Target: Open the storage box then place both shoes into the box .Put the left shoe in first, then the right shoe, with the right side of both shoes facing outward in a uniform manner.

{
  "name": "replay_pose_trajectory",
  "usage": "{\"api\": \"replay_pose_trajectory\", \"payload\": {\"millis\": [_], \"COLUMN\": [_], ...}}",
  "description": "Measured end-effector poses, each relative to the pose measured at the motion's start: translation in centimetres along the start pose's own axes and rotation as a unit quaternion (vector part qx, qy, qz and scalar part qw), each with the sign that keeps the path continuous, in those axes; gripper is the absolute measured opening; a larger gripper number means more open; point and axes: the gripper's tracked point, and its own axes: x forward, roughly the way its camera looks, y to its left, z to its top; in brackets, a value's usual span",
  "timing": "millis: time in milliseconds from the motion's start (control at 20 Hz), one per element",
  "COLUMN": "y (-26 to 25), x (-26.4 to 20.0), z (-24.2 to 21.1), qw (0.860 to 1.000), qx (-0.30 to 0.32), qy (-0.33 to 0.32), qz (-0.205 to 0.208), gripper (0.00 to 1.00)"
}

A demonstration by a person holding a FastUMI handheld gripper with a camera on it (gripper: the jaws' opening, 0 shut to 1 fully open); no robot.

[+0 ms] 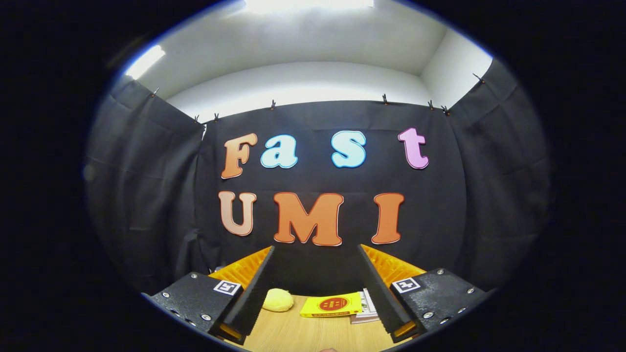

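My gripper (315, 254) stands open, its two fingers (254, 293) spread wide with nothing between them. It is raised and points level at the black cloth wall of the booth. Below and between the fingers lies a strip of the wooden table (303, 332).
On the table beyond the fingers lie a pale yellow rounded lump (278, 299), a flat yellow box with a red round mark (331, 305) and a white booklet (367, 313) partly behind the right finger. The cloth wall closes the table's far side and both flanks.
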Motion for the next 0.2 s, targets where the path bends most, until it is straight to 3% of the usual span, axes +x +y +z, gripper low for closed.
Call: {"api": "replay_pose_trajectory", "payload": {"millis": [200], "y": [-0.89], "x": [-0.35], "z": [0.01], "qw": [1.000], "qx": [-0.004], "qy": [-0.009], "qz": [-0.002], "gripper": [0.97]}}
